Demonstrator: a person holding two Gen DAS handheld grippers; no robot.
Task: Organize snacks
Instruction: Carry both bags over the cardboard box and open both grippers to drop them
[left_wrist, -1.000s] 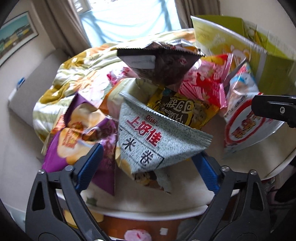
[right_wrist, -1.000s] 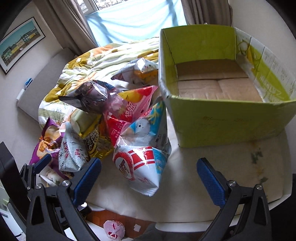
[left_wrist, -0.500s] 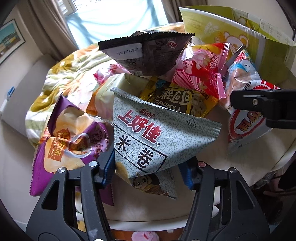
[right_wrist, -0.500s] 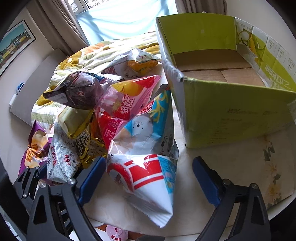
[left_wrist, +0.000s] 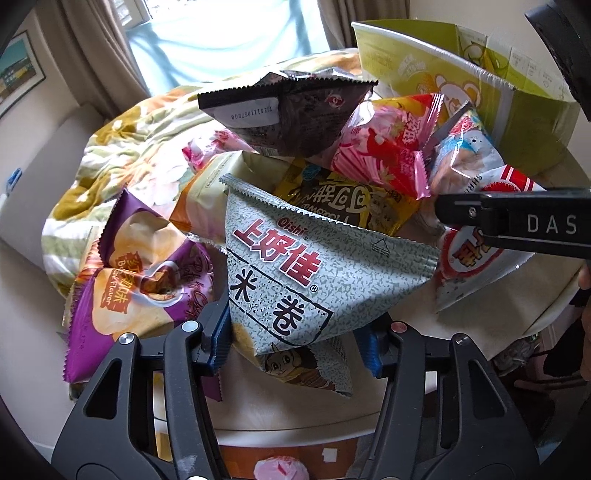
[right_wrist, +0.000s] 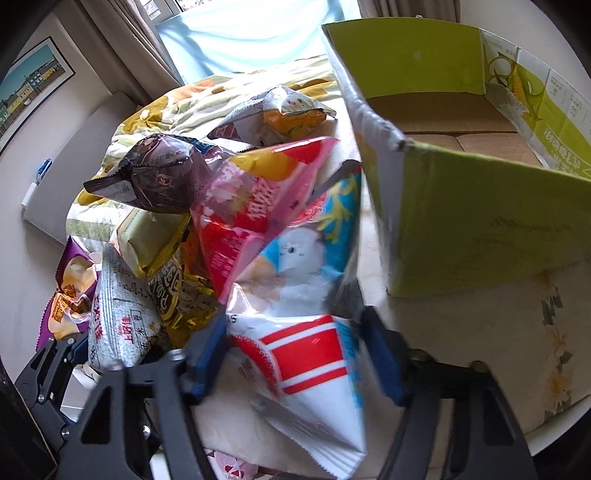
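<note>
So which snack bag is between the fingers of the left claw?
The grey speckled Oishi bag with red characters; the left claw has just closed on its lower part.

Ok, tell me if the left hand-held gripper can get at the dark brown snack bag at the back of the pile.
Probably not as things stand. The left hand-held gripper is shut on the grey rice-roll bag, and the dark brown bag sits behind it, atop the pile's far side.

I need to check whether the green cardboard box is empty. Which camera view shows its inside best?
The right wrist view: it looks down into the green box, showing bare cardboard floor flaps and the inner walls, with nothing visible inside. The left wrist view catches only a printed outer wall behind the snack pile, its inside hidden.
</note>
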